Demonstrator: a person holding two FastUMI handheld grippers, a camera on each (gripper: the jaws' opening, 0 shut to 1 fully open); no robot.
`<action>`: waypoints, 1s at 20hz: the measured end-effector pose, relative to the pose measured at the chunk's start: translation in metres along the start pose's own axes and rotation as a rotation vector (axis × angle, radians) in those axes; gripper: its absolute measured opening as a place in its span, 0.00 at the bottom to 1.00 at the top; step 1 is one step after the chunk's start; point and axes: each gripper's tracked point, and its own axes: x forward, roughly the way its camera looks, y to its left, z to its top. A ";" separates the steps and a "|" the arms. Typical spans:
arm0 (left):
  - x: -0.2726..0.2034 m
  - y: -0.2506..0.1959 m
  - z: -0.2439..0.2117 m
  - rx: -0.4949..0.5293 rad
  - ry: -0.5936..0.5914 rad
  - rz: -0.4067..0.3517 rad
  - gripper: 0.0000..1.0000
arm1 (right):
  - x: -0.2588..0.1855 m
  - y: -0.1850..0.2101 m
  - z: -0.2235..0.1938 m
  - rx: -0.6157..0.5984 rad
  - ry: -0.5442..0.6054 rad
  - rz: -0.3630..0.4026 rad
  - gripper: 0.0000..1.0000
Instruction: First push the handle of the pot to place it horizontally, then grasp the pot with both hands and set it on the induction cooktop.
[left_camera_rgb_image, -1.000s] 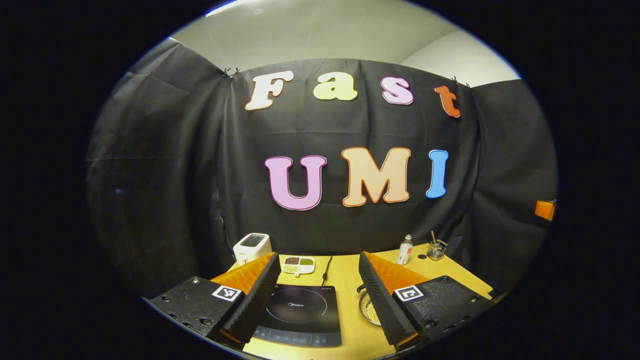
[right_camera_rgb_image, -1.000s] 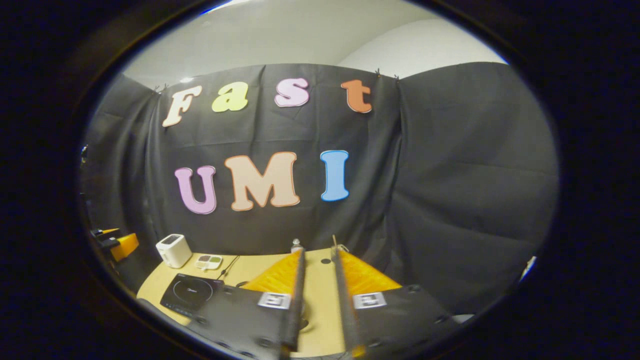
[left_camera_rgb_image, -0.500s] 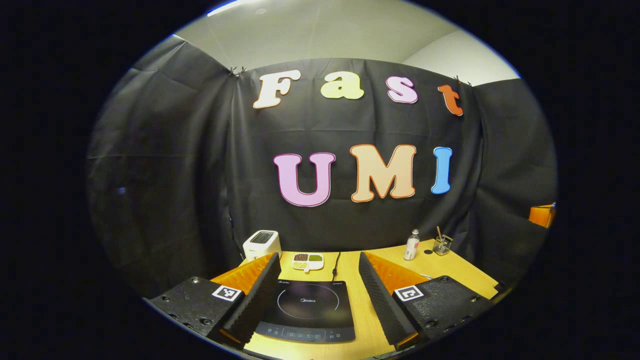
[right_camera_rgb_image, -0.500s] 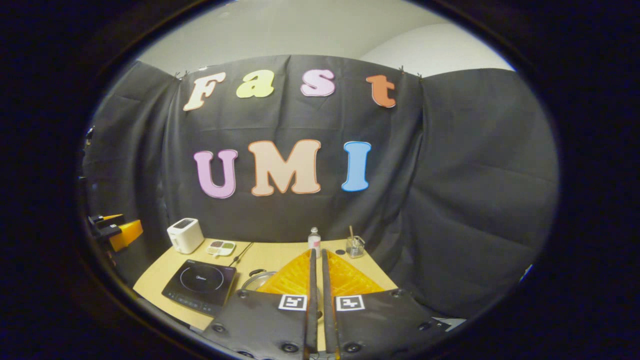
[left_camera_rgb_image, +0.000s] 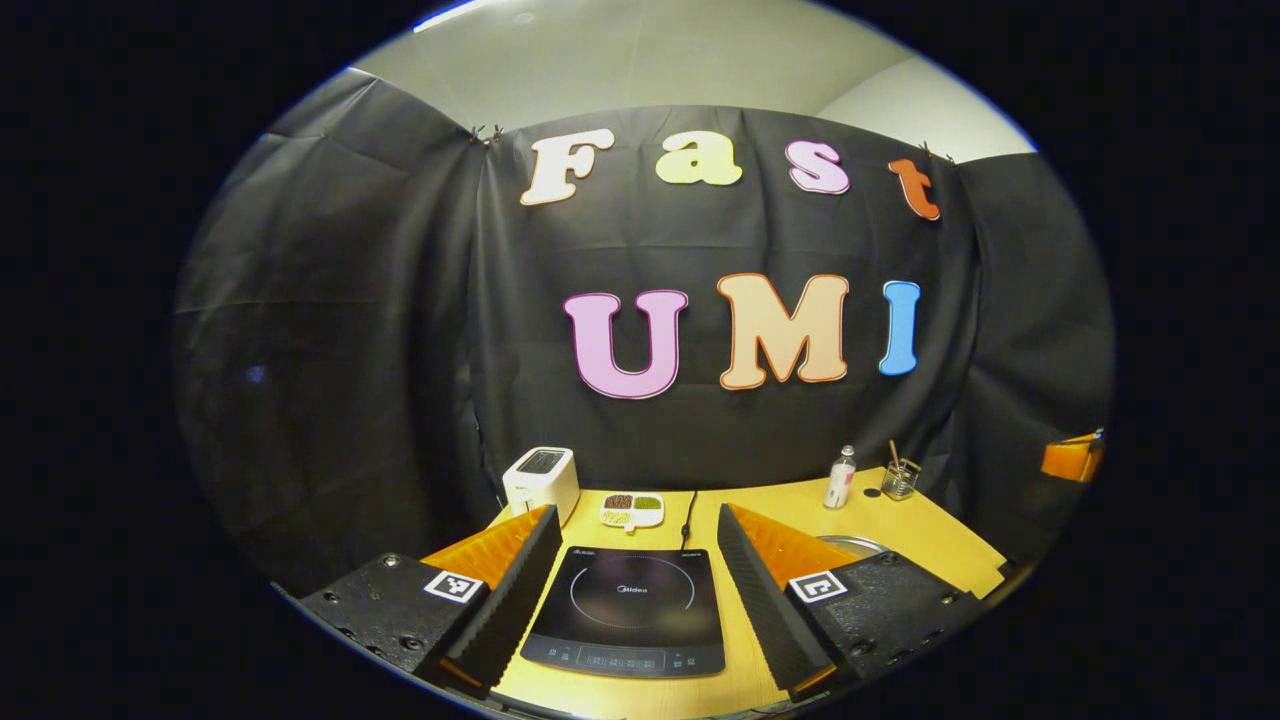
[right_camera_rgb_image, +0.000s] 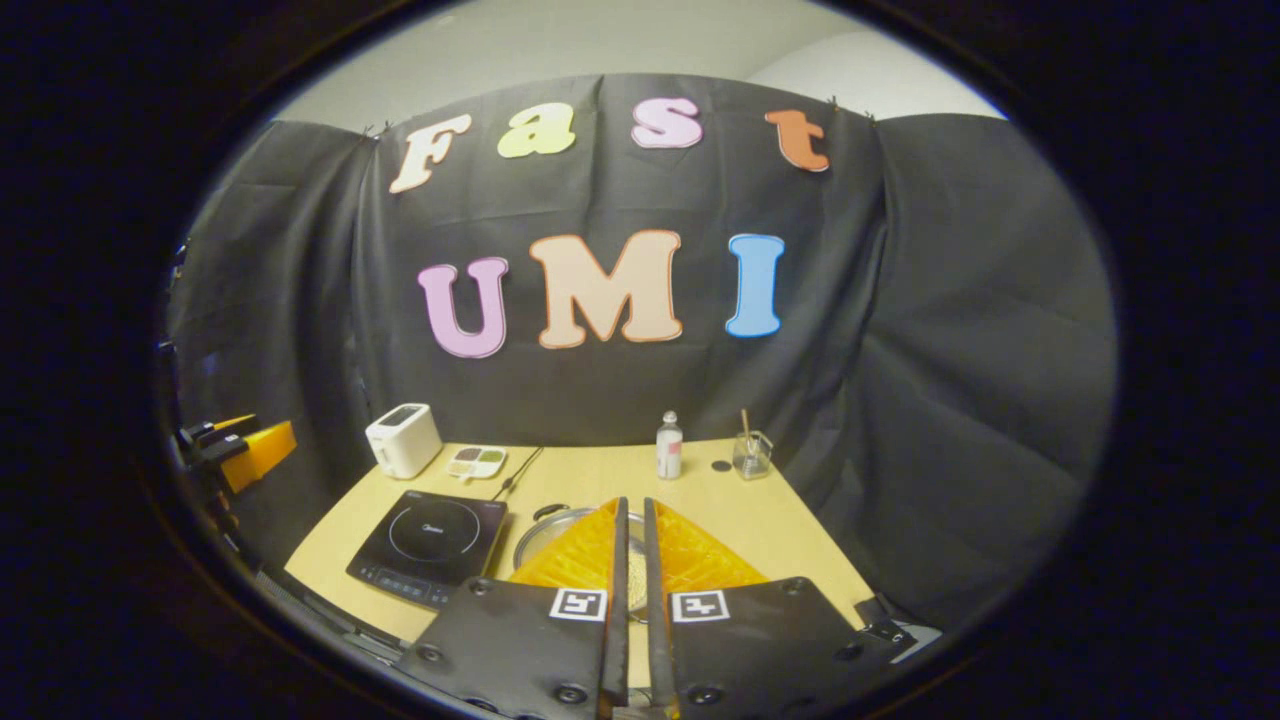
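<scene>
My left gripper (left_camera_rgb_image: 635, 560) hangs above the near edge of the table (left_camera_rgb_image: 940, 535), level and pointed at the back wall, its jaws spread wide with nothing between them. Framed in that gap is the induction cooktop (left_camera_rgb_image: 628, 610), lying flat with bare glass. In the left gripper view the pot (left_camera_rgb_image: 850, 543) shows as a sliver of rim at about 3 o'clock from the cooktop, mostly hidden behind my right-hand finger.

My right gripper (right_camera_rgb_image: 632, 560) is also held above the near table edge, tilted down a little, its two fingers drawn in to a thin slit and gripping nothing. Straight beyond its tips, at 12 o'clock, sits the pot (right_camera_rgb_image: 545, 530), just beside the cooktop (right_camera_rgb_image: 430, 535) at its 3 o'clock and not on it. I can see a rim and a small dark loop on the far side of the pot; how its handle lies I cannot tell, as my fingers cover most of it.

At the back, from 10 o'clock round to 1 o'clock in the right gripper view: a white toaster (right_camera_rgb_image: 403, 440), a divided dish (right_camera_rgb_image: 476, 461) with dark and green fillings in its compartments, a small bottle (right_camera_rgb_image: 669, 447) standing upright, and a clear glass cup (right_camera_rgb_image: 751, 454) with a stick leaning in it. The left gripper (right_camera_rgb_image: 245, 450) shows at 9 o'clock.
</scene>
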 end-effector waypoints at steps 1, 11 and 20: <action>0.002 0.000 -0.002 0.002 0.006 0.014 0.92 | 0.007 0.000 -0.006 0.004 0.026 0.014 0.10; 0.040 -0.031 -0.011 -0.006 0.053 0.095 0.92 | 0.081 -0.006 -0.089 0.219 0.383 0.176 0.00; 0.076 -0.068 -0.033 -0.005 0.144 0.164 0.94 | 0.104 0.003 -0.217 0.410 0.875 0.286 0.05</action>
